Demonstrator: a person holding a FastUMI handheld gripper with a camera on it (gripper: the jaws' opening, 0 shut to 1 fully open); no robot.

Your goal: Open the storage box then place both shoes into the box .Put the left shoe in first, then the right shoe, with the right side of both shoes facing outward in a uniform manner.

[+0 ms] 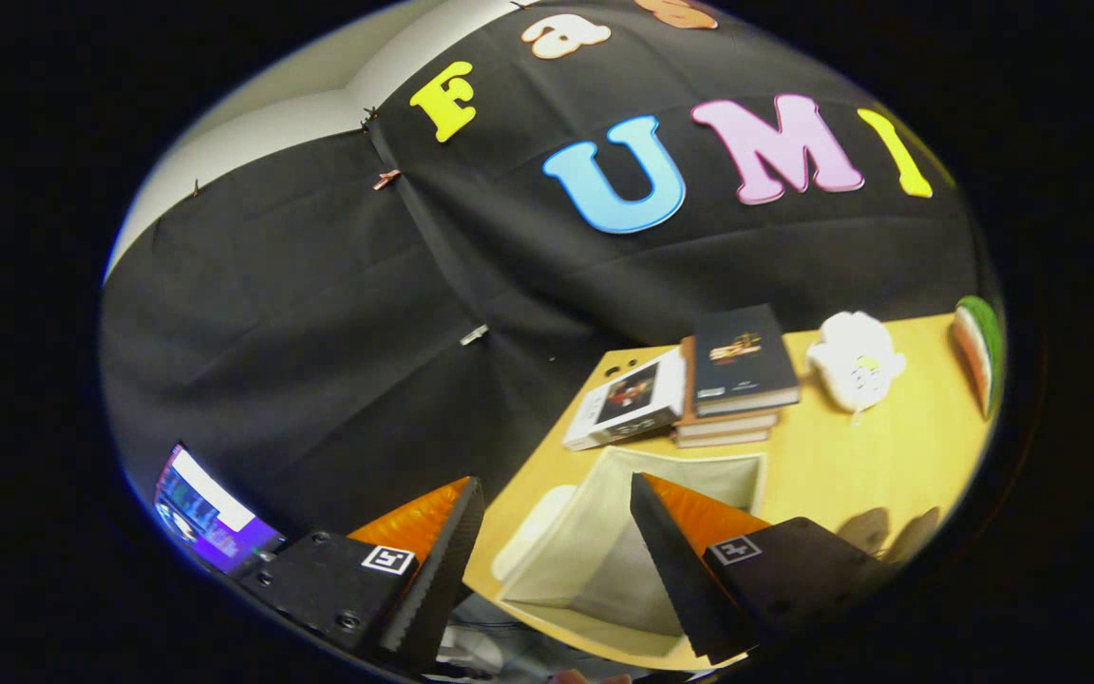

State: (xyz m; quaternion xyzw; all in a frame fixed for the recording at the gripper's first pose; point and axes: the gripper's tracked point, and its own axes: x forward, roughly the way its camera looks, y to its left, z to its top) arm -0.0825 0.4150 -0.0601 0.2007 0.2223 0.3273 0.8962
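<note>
Zero grip right now: gripper (pixel 547 560) spread wide, holding nothing over the open beige fabric storage box (pixel 680 470); tilted like this, it could snag the soft rim.

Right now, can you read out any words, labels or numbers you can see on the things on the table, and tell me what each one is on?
None can be read.
Dark book on top of the stack: a gold cover mark, too small to read.
White book beside it: a picture and print, blurred.
Gripper, fingers open over the open storage box: each finger carries a square black-and-white marker, a pattern, not text.
White plush toy: no lettering.
</note>
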